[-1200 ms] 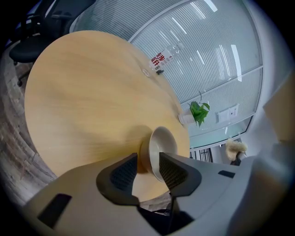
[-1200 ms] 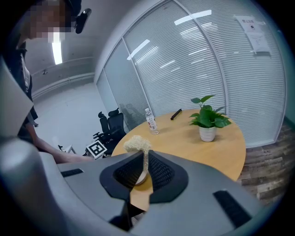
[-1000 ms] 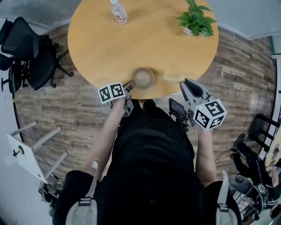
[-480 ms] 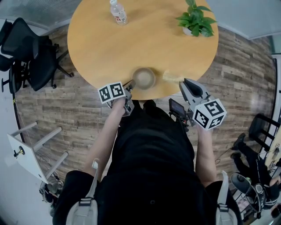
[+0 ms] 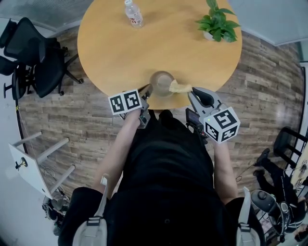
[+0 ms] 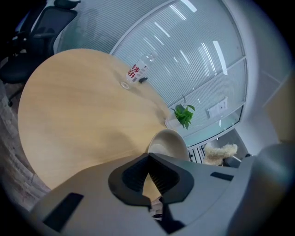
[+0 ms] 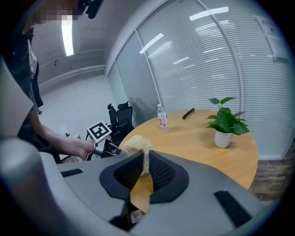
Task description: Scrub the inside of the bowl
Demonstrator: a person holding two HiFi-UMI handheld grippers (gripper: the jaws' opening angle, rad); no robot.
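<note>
Sitting at the near edge of the round pale wooden bench [image 5: 159, 43], straight in front of me, is the beige round bowl [image 5: 161, 79]. My left tongs [image 5: 147, 89] have just closed, and their tips meet on the bowl's near-left rim, pinching it. My right tongs [image 5: 191, 91] are narrow, clamped on a yellowish fibrous scrubbing sponge [image 5: 180, 87]. It sticks out past the tips and hangs over the bowl's right rim; whether it touches the bowl I cannot tell. Farther across the bench stand a clear plastic water bottle [image 5: 134, 13] with a red label, at the far left, and a leafy green plant in a small white pot [image 5: 217, 21], at the far right, well apart. Black office chairs [image 5: 33, 55] stand on the wood-plank floor [image 5: 269, 91] to my left.
</note>
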